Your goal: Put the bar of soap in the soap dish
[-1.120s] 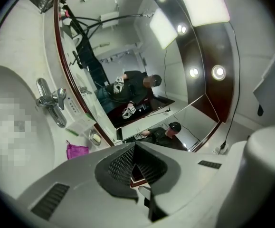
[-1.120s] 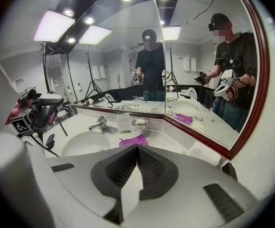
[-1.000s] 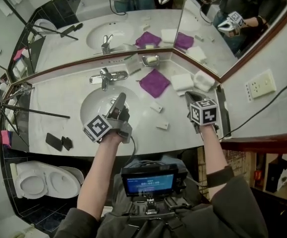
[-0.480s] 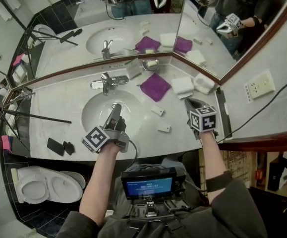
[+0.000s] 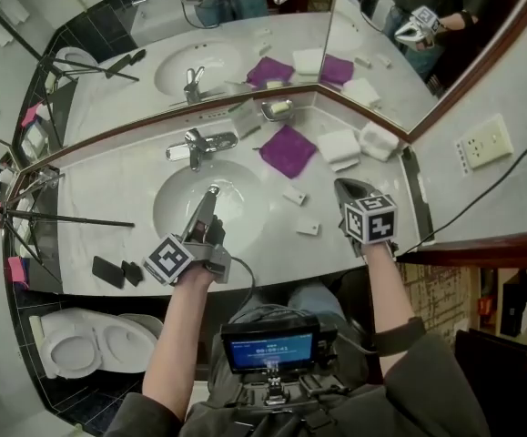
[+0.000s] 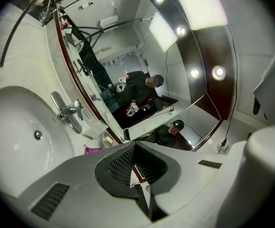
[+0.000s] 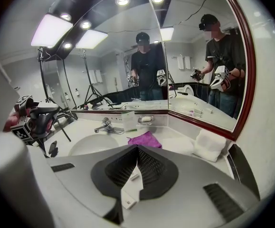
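Left gripper, right gripper closed tight, empty; small white wrapped soap bar lies between; unopened jaws risk merely shoving it aside.

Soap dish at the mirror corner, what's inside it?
A pale bar lies inside the soap dish. The dish bottom beneath the bar is covered, so nothing there can be seen.

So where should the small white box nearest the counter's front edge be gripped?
Probably from above, pinching the small white box across its two long sides: it lies flat on the counter, low and oblong, with bare space around it. The right gripper looks closer.
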The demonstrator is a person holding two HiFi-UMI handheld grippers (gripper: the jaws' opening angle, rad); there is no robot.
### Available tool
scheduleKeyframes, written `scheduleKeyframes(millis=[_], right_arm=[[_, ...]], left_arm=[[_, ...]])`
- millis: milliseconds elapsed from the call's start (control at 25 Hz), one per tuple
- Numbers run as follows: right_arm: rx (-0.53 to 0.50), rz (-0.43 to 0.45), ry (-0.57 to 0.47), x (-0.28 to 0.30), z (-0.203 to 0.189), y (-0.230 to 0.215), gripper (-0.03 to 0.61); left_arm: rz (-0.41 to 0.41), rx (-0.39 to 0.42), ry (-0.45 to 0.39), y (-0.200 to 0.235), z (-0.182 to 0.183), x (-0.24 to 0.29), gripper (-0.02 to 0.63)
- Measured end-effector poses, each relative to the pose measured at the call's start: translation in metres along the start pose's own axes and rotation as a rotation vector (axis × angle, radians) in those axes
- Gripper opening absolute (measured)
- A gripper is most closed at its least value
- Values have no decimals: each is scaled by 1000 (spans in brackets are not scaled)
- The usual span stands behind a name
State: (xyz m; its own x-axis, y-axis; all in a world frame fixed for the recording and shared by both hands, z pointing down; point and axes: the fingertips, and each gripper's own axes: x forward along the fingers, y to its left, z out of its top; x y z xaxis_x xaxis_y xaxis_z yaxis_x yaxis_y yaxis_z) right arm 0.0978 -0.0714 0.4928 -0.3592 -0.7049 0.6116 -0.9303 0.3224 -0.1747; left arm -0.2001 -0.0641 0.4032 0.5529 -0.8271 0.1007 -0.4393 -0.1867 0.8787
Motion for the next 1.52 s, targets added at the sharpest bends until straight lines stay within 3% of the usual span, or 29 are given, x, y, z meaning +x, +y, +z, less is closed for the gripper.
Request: scheduleKeyframes(millis=[320, 560, 880, 1240, 1360, 1520], right_arm=[[96, 75, 11, 24, -13, 3, 12], [186, 74, 26, 40, -29, 14, 12], [287, 1, 0, 54, -36, 51, 17], [398, -35, -49, 92, -36, 103, 24], [379, -40, -64, 111, -24, 102, 64], [315, -61, -75, 134, 1, 91, 165]], left_arm=[[36, 48, -4, 1, 1, 18, 5], [30, 76, 25, 1, 13, 26, 5], [-57, 109, 166, 12, 33, 39, 5], [-87, 135, 299, 39, 48, 31, 5], [-103, 144, 317, 43, 47, 34, 5], [-107, 155, 329, 50, 46, 40, 5]])
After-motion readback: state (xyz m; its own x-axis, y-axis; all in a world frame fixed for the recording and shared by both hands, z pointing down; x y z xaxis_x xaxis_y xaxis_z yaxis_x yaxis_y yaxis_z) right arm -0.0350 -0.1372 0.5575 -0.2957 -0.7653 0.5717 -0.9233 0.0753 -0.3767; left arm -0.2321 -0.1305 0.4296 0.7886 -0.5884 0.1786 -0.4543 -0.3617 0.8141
